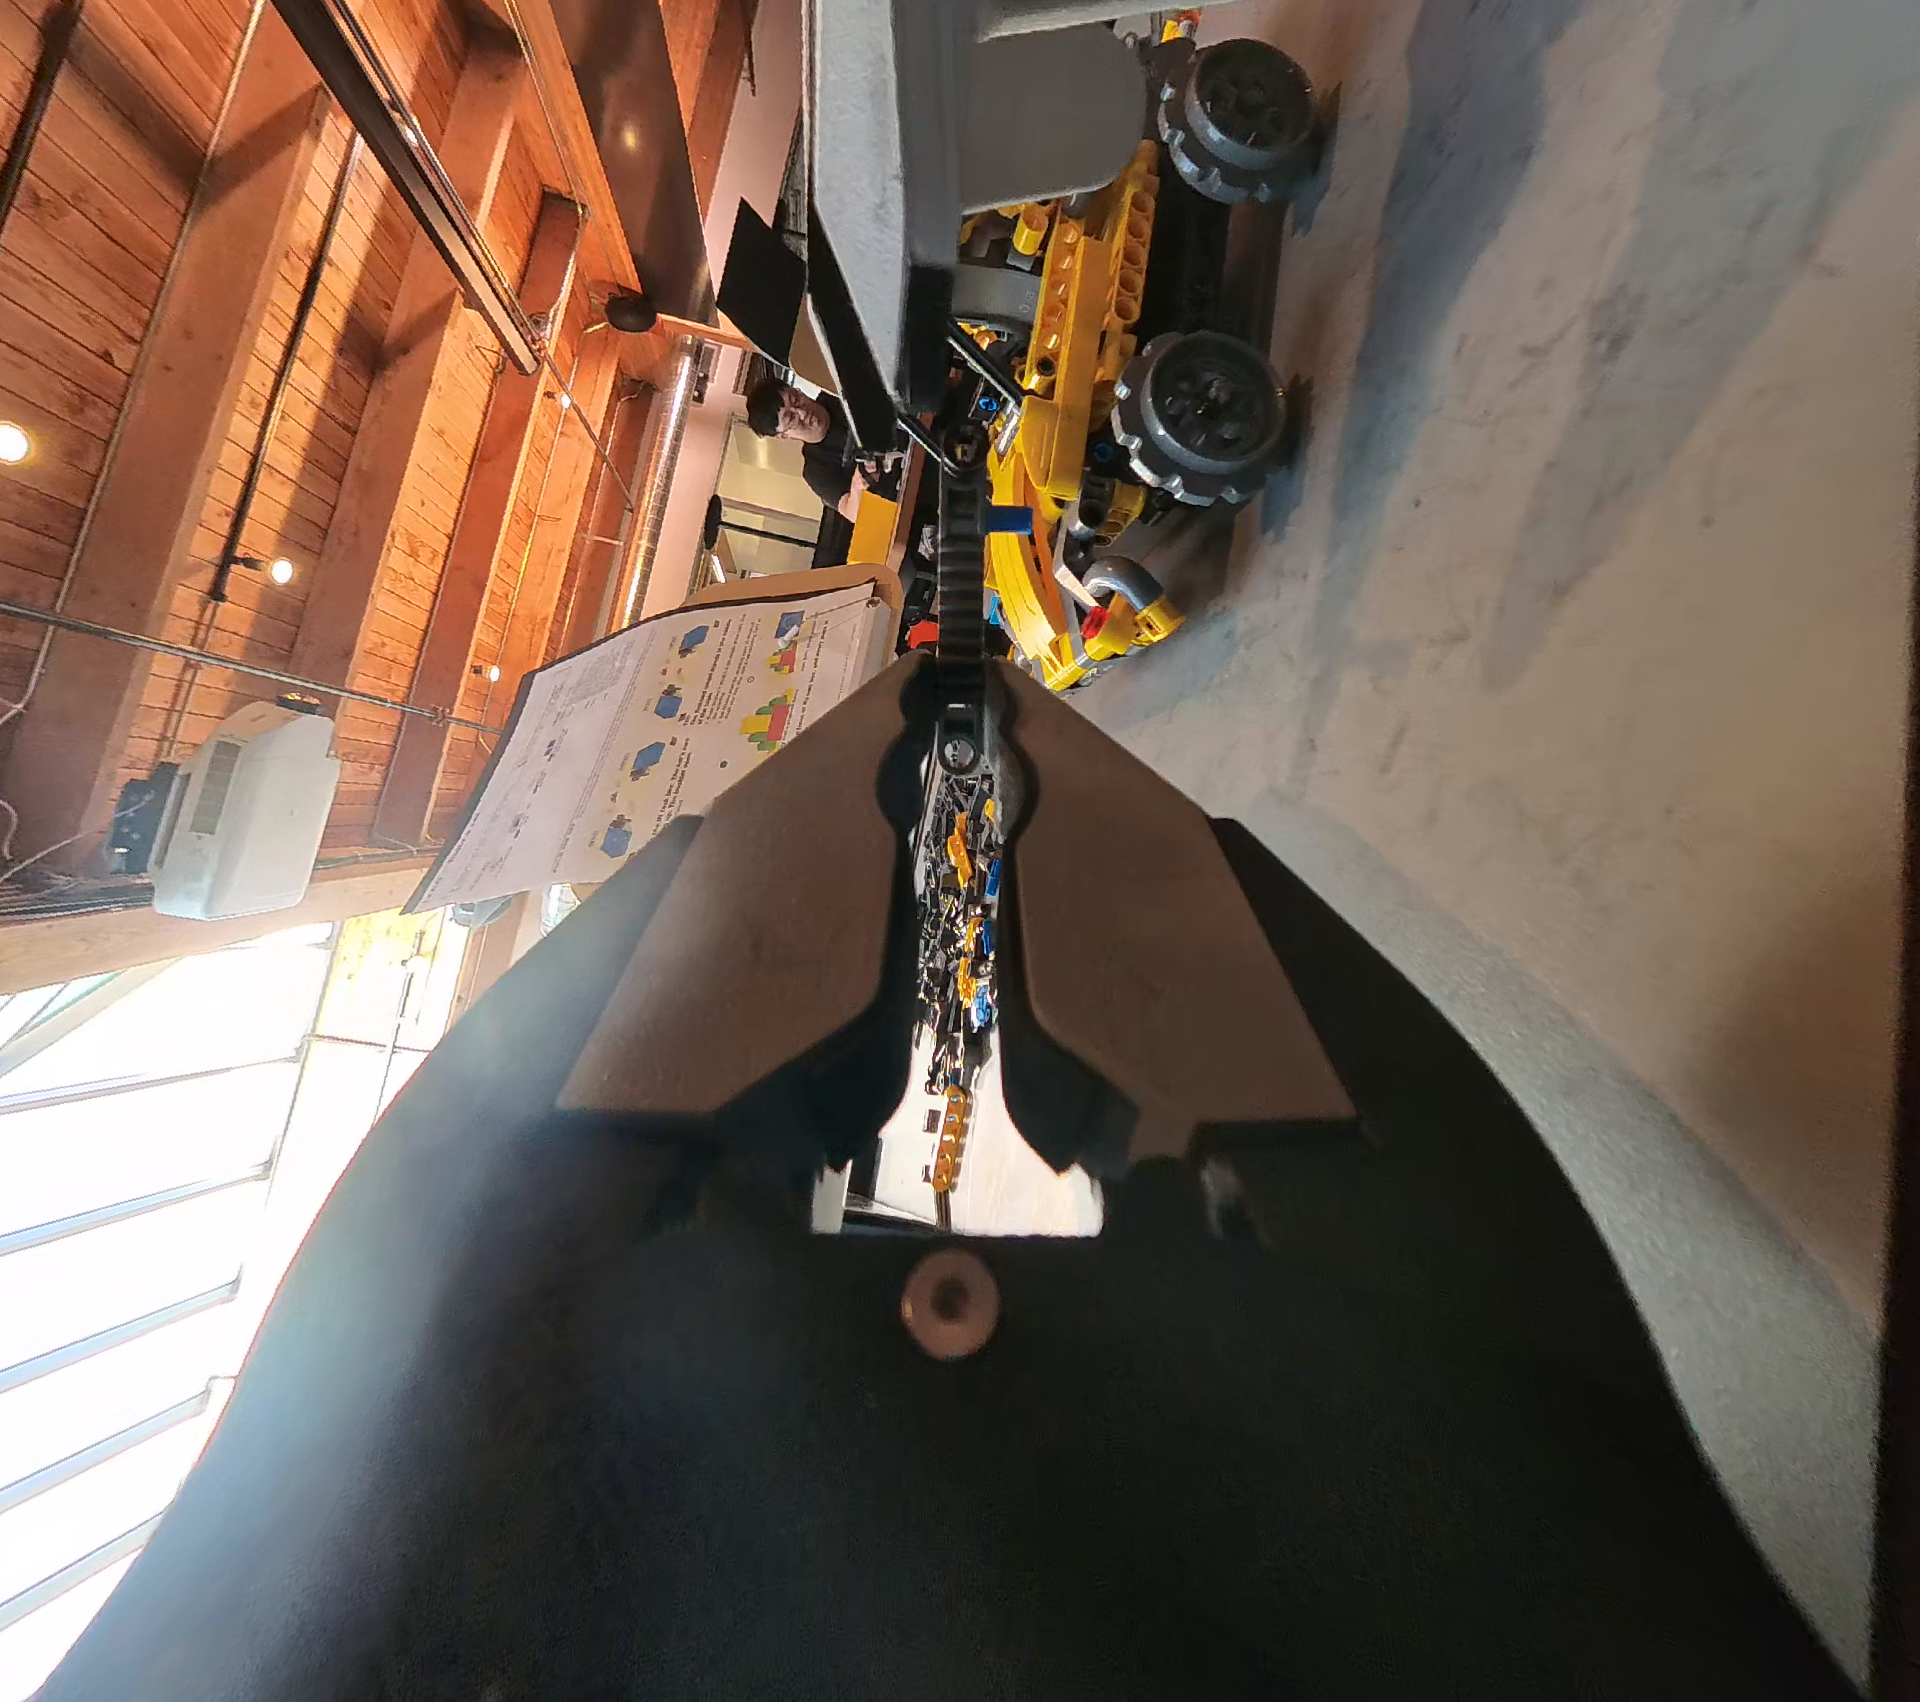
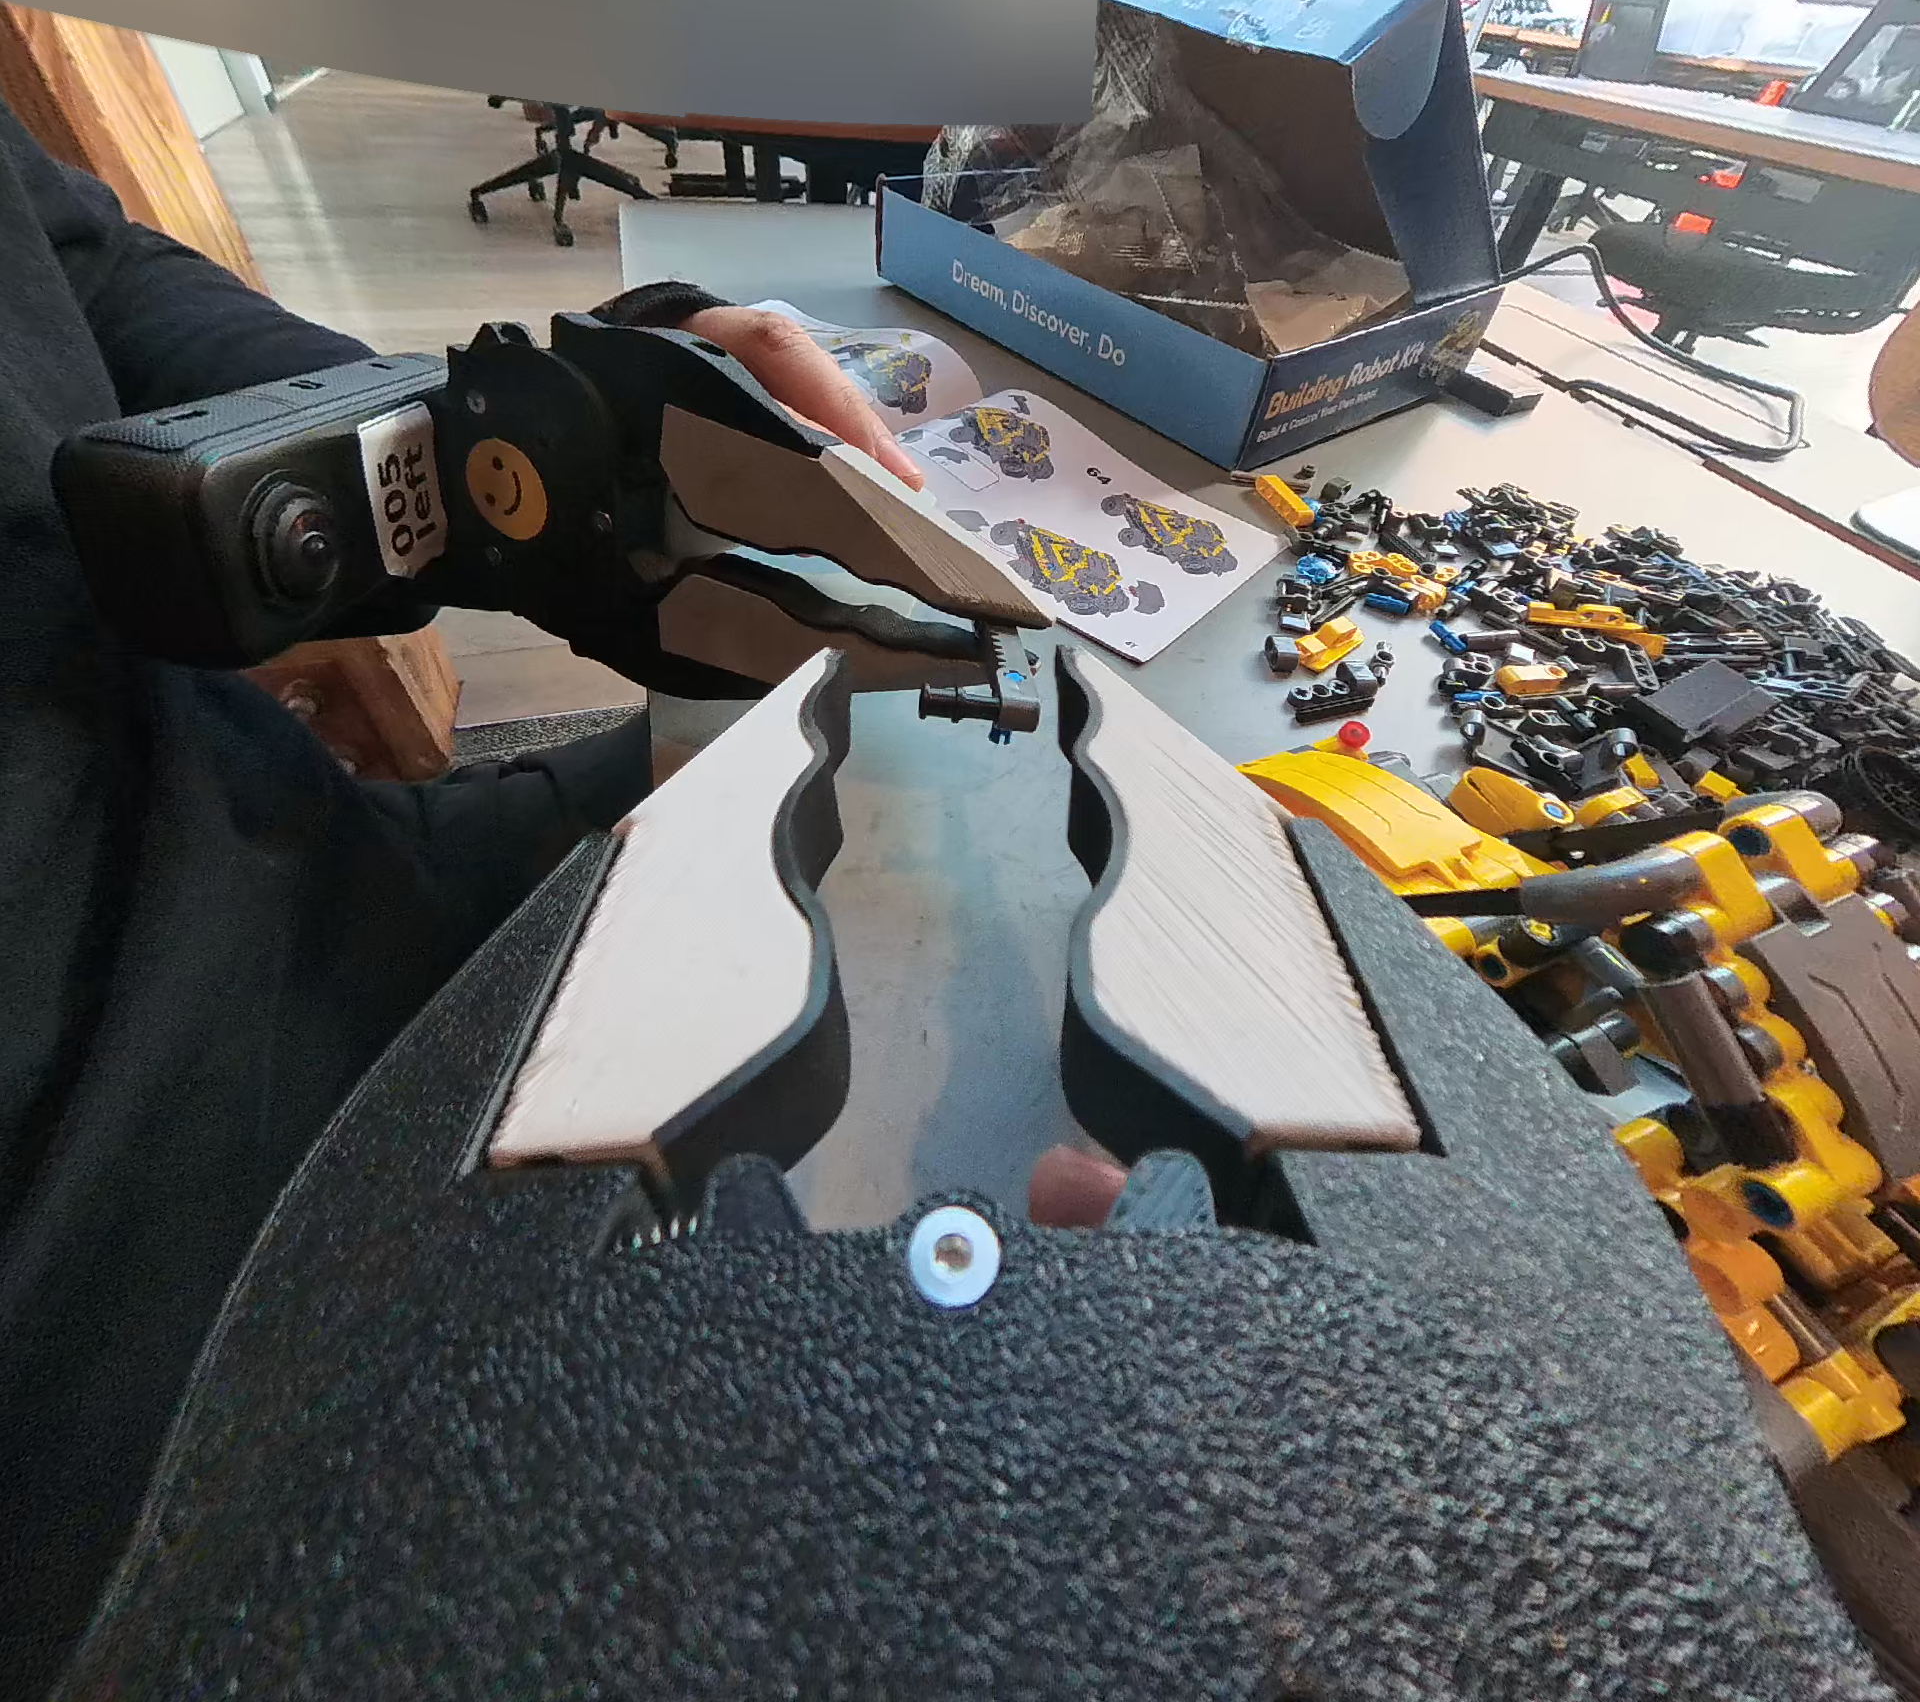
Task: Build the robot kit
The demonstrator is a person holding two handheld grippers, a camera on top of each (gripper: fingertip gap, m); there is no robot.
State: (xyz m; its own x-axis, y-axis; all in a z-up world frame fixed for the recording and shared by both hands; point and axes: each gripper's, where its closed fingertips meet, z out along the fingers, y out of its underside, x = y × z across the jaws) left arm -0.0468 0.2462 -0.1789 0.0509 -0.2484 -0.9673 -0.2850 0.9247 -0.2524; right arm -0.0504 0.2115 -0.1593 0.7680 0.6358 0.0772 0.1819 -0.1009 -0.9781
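at left, the left gripper is clamped on a black toothed beam above the grey table. at centre, the right gripper hovers with jaws apart, the beam's tip between them. rightward lie an instruction booklet, loose black and yellow pieces, and a yellow model vehicle.

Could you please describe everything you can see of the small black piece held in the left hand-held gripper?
The black piece is a slim, toothed plastic bar with a round-holed end, a blue pin and a short black connector sticking out sideways. It looks like rigid toy-building plastic. The left hand-held gripper pinches one end between its fingertips; the rest juts free, in the air above the grey table. It sits between the tips of the open right hand-held gripper, which does not touch it.
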